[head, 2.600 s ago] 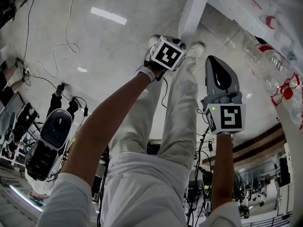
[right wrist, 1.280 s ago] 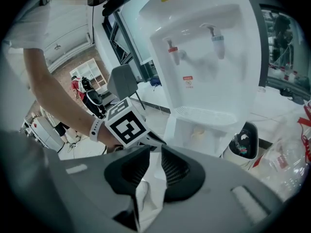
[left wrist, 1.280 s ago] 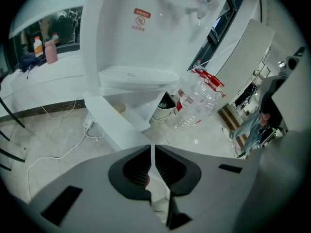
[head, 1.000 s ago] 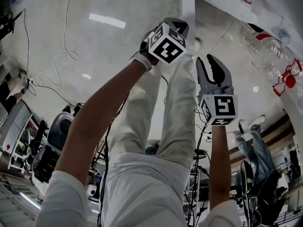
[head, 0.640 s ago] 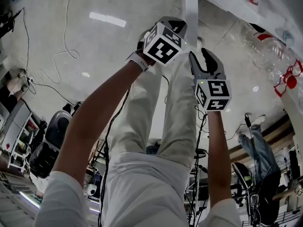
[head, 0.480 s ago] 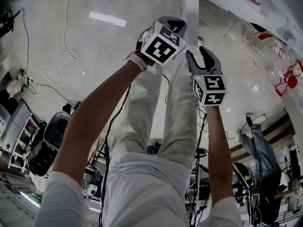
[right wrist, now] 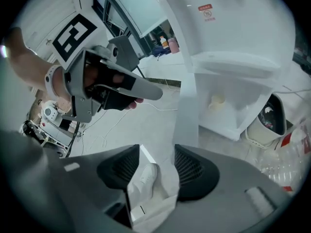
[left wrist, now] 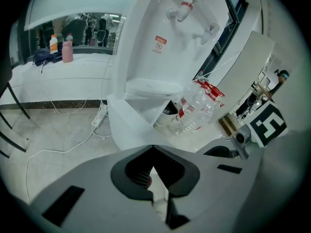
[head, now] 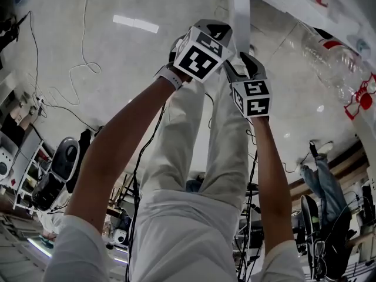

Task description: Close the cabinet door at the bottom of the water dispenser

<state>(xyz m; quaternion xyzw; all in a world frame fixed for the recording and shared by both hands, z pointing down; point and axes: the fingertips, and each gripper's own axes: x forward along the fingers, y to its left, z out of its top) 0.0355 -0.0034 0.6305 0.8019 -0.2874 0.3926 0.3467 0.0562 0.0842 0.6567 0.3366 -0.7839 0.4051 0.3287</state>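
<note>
The right claw (right wrist: 157, 148) is released. Its two dark ribbed jaws stand apart and have just been opening, and no pad presses on anything. In the right gripper view the white flat cabinet door (right wrist: 188, 106) stands just beyond the tips. Its narrow free edge lines up with the right-hand side of the gap and goes down behind the right-hand jaw. Through the rest of the gap I see a white shoe (right wrist: 146, 171) on the pale glossy floor (right wrist: 146, 125).

The left claw (left wrist: 153, 148) is clenched, with its jaw tips meeting in a point. I see nothing between the pads. In the left gripper view the lower corner of the same door comes down right to these tips, but I cannot tell if they touch it.

In the head view both claws are close together at the door's edge, the left one just to the left of the right one.

The door is open and stands out from the bottom of the tall white water dispenser (right wrist: 233, 33). The open cabinet (right wrist: 228, 115) lies to the right of the door in the right gripper view. Clear plastic bottles with red labels (left wrist: 197, 106) lie on the floor just beside the dispenser.
</note>
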